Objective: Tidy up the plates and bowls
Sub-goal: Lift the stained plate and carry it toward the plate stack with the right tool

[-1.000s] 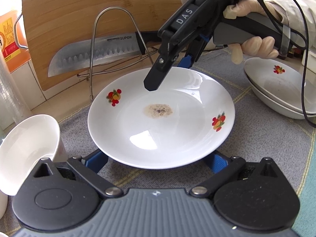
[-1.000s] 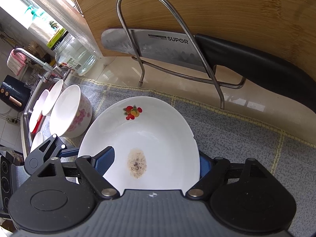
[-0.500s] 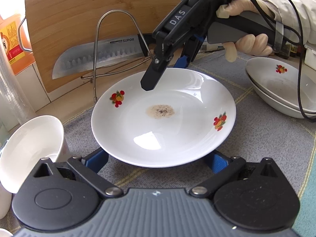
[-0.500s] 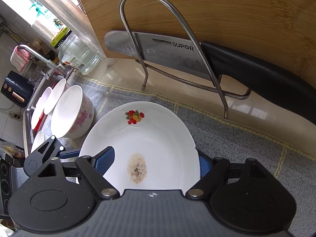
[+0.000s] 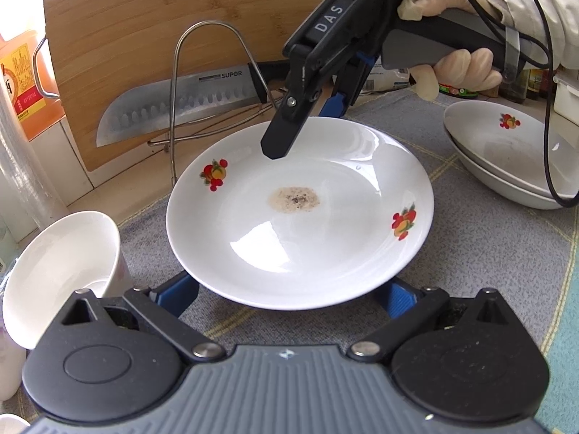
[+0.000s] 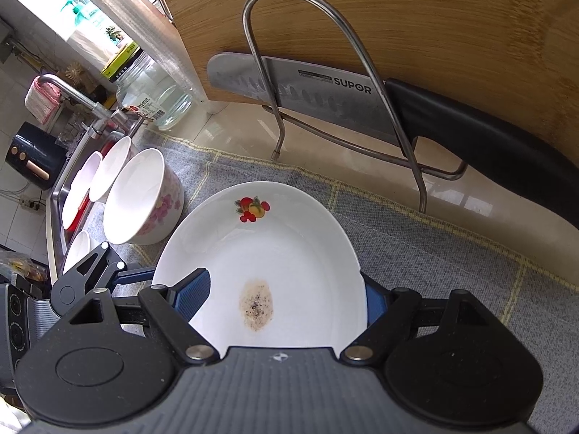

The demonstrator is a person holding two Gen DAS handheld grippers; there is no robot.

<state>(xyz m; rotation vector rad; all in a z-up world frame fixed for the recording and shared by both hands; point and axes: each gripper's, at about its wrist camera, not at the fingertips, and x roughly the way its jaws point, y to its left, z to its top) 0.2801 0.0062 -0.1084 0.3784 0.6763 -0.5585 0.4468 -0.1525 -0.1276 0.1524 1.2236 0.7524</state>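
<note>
Plate (image 5: 300,238) rim pinched by right gripper (image 5: 307,126); rack (image 5: 202,83) near.

The plate (image 5: 300,238) hides the tips of the left gripper's fingers (image 5: 179,294), so their contact with its rim cannot be read. The right gripper's far finger (image 5: 334,105) drops behind the plate's back edge. The knife's (image 6: 318,97) handle runs off the right edge. Of the 2 stacked plates (image 5: 506,152), the lower shows only its rim. The jar's (image 6: 152,97) label is too small to read
</note>
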